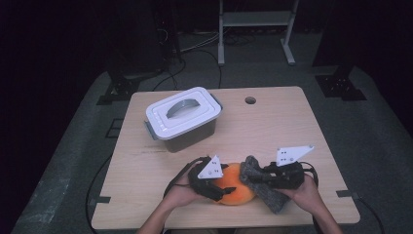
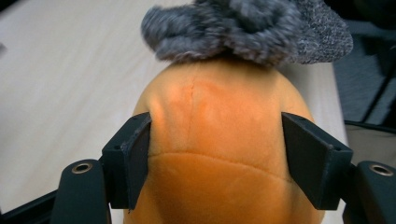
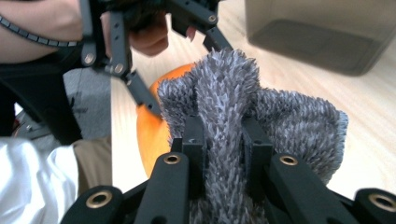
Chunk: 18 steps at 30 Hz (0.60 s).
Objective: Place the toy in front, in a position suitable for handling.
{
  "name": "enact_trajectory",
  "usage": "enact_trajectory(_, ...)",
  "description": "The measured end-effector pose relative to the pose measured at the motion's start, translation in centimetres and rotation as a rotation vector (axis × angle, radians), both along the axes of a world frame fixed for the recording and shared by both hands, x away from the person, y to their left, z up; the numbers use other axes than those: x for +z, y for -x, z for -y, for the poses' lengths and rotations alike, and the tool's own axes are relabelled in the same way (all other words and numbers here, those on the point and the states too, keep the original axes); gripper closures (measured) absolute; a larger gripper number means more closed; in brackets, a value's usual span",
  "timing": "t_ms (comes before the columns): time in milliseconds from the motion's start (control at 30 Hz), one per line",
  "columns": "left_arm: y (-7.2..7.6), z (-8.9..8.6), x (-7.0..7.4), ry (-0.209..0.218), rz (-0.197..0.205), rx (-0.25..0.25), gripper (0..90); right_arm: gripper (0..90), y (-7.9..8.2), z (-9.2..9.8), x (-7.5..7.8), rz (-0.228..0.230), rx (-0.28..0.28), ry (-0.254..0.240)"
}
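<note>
- While the left gripper [image 1: 213,184] straddles the orange plush [image 1: 237,190] from its left side, the right gripper [image 1: 262,176] brings a grey fuzzy cloth [image 1: 267,187] against the plush's right side; the coming move seems to turn on this meeting of cloth and plush.
- In the left gripper view the pads [image 2: 138,158] press into both flanks of the plush [image 2: 219,140], denting it, so the grip looks closed on it at a fairly wide opening.
- In the right gripper view the jaws stand almost together, pinching a fold of the cloth [image 3: 233,121], which stands up between them and spills to either side.
- Seen from the left gripper, the cloth [image 2: 243,28] lies just past the plush's far end, touching or overlapping it; I cannot tell which.
- Both things sit at the near edge of the table [image 1: 272,122], about midway across; the plush's long axis runs roughly left to right.
- A lidded bin [image 1: 182,119] stands well apart, far and left, its lid on.
- Around the table the room is dark, with cables and stand legs on the floor beyond.
</note>
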State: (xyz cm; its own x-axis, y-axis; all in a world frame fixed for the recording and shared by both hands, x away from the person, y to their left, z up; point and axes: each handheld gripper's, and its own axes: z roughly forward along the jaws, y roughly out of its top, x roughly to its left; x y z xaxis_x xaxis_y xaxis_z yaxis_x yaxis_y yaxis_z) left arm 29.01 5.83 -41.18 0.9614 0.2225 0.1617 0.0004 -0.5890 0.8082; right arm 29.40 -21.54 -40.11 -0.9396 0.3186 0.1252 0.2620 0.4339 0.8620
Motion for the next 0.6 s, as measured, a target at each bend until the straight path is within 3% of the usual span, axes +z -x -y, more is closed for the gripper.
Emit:
enact_trajectory(67, -0.2, 0.1, -0.3, -0.017, -0.024, -0.008, 24.5, 74.9, -0.2, -0.3, -0.1, 0.0, -0.002, 0.01)
enact_trajectory(133, -0.7, -0.7, -0.9, -0.02, -0.084, -0.01, 23.0, 74.8, -0.4, -0.3, -0.9, -0.026, 0.004, 0.011)
enact_trajectory(300, -1.3, -2.3, -1.5, -0.018, -0.142, -0.005, 21.3, 74.8, -0.8, 0.4, -2.3, -0.086, -0.002, 0.011)
enact_trajectory(433, -1.3, -3.0, -1.8, -0.018, -0.157, -0.013, 21.1, 74.7, -1.1, 1.3, -3.2, -0.131, -0.015, 0.008)
enact_trajectory(600, -1.6, -3.3, -1.9, -0.018, -0.17, -0.018, 20.9, 74.4, -1.0, 1.1, -2.2, -0.095, -0.018, -0.031)
